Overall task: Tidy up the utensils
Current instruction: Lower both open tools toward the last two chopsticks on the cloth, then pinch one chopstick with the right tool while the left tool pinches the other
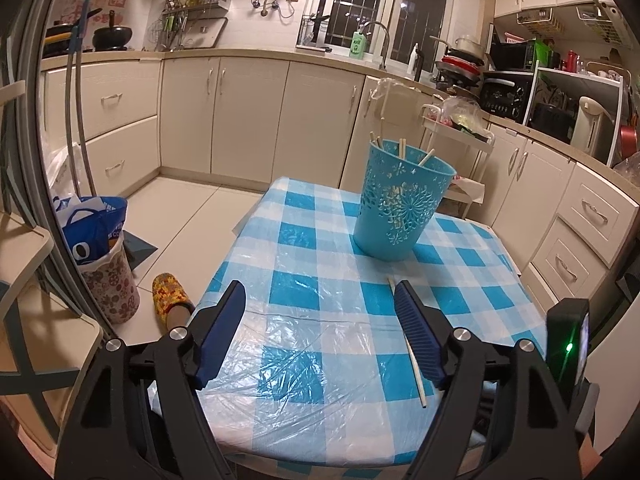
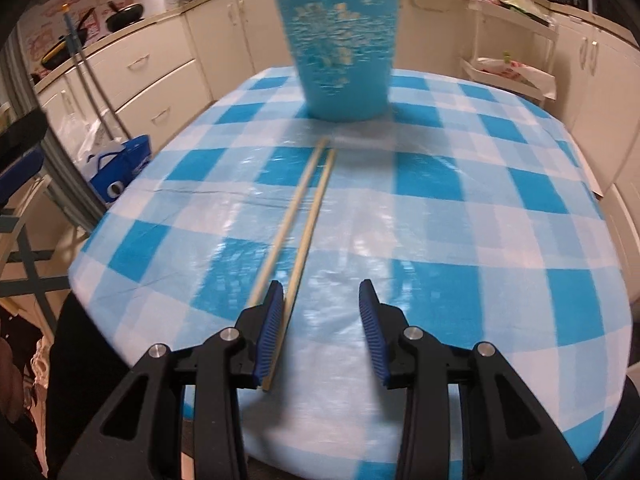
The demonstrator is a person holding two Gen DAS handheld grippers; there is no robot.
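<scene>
A blue perforated holder point(image 1: 400, 208) stands on the checked tablecloth point(image 1: 312, 340) and holds several chopsticks point(image 1: 401, 148). One loose chopstick point(image 1: 418, 376) lies on the cloth beside the right finger of my left gripper point(image 1: 320, 300), which is open and empty. In the right wrist view the holder point(image 2: 340, 48) stands at the far side. Two chopsticks point(image 2: 308, 216) lie side by side on the cloth, pointing toward it. My right gripper point(image 2: 320, 300) is open, low over the cloth; its left finger point(image 2: 272, 320) lies against the near end of one chopstick.
A white trolley point(image 2: 508, 72) stands behind the table at the right. Cream cabinets point(image 1: 248, 116) line the walls. A blue bag in a floral bin point(image 1: 100, 248) and a slippered foot point(image 1: 170, 296) are on the floor at the left.
</scene>
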